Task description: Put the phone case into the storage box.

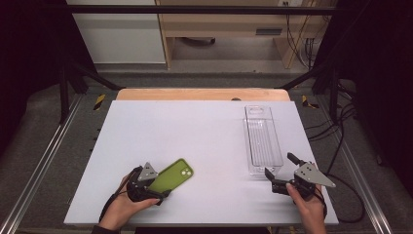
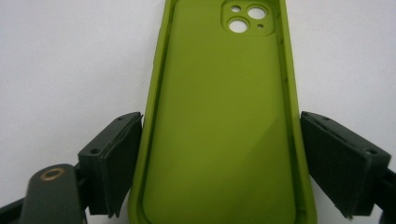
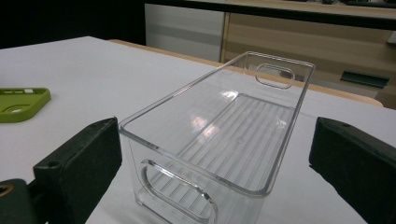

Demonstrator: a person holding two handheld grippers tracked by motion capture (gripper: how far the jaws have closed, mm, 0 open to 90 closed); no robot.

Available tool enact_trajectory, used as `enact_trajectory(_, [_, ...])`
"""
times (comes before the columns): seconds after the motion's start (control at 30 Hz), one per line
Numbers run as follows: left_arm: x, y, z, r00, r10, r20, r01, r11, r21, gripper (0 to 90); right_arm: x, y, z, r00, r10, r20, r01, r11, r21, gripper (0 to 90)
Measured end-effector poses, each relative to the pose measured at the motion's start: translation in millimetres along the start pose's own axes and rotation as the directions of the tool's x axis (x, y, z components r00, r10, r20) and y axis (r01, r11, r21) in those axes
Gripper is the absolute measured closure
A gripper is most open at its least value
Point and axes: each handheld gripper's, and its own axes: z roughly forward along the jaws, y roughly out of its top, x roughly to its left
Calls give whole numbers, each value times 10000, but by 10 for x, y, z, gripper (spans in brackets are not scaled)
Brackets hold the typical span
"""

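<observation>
A green phone case (image 1: 173, 174) lies inside up on the white table, its camera cut-outs at the far end (image 2: 219, 93). My left gripper (image 1: 158, 188) holds its near end, one pad against each long edge (image 2: 219, 154). A clear plastic bin (image 1: 263, 141) stands lengthwise at the right, empty, with a ribbed floor and handle slots (image 3: 224, 140). My right gripper (image 1: 281, 166) sits at the bin's near end, open, its jaws wider than the bin and apart from its walls (image 3: 212, 154). The case's corner (image 3: 21, 102) shows far left in the right gripper view.
The white tabletop (image 1: 170, 126) lies bare between the case and the bin. Its front edge runs just below both hands. Dark frame rails flank the table, cables (image 1: 341, 126) hang at the right, and wooden furniture (image 1: 219, 29) stands beyond the far edge.
</observation>
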Motion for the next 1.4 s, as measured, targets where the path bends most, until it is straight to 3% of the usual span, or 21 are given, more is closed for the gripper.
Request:
enact_trajectory(0.27, [-36,16,-10,9998,128,-120,-131,9996,-234,161,2,1,-16,10000,-13,-27,12,10000,-52,29])
enact_trajectory(0.53, [-51,47,-80,9985,244,-486,-299,9928,-1157,161,10,13,-15,10000,12,21,-12,10000,-70,29])
enact_trajectory(0.6, [-43,43,-106,9981,232,-577,-323,9862,-1624,161,13,12,-5,10000,27,29,-27,10000,-62,29])
enact_trajectory(0.9, [-83,97,-123,9939,212,-1082,-466,9700,-2387,160,16,0,-30,9997,185,144,-183,9998,-90,28])
enact_trajectory(1.0, [-98,111,-125,9927,231,-1185,-527,9660,-2533,160,15,-3,-40,9993,339,185,-336,9993,-175,28])
enact_trajectory(1.2, [-98,110,-140,9906,188,-1354,-555,9605,-2729,160,62,43,-51,9998,176,101,-172,9992,-357,25])
enact_trajectory(1.4, [-107,126,-142,9878,230,-1541,-669,9560,-2858,160,208,97,0,9999,-11,-154,6,9995,-325,23])
